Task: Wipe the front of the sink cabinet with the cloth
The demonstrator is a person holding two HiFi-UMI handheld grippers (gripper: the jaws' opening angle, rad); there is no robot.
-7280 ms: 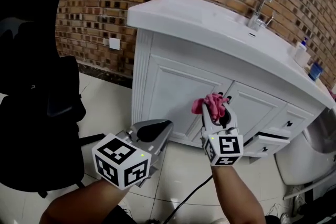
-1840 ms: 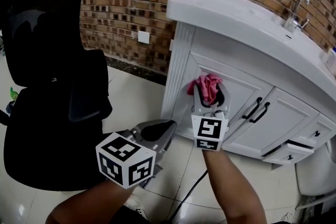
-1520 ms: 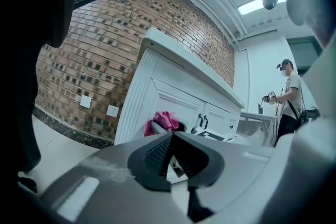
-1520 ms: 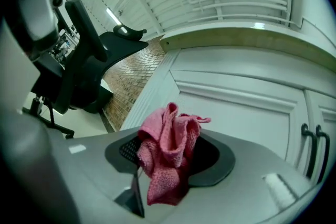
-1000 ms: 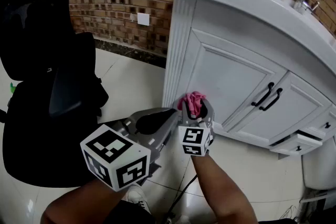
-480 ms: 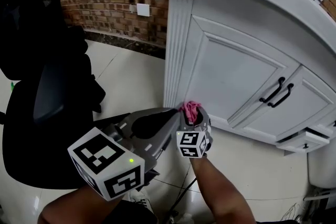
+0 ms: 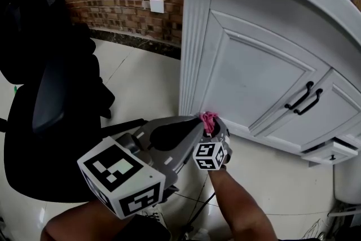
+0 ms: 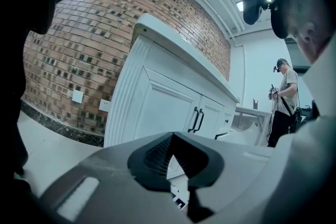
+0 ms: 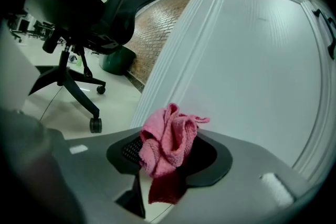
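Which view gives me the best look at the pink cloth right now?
The right gripper view: the pink cloth fills the centre, bunched in the right gripper, close to the cabinet door. The head view shows only a small tuft. The left gripper view misses it.

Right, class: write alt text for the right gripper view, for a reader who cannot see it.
The right gripper is shut on a crumpled pink cloth, held close to the white sink cabinet, near its fluted corner post. Behind, to the left, a black office chair stands on a pale floor before a brick wall.
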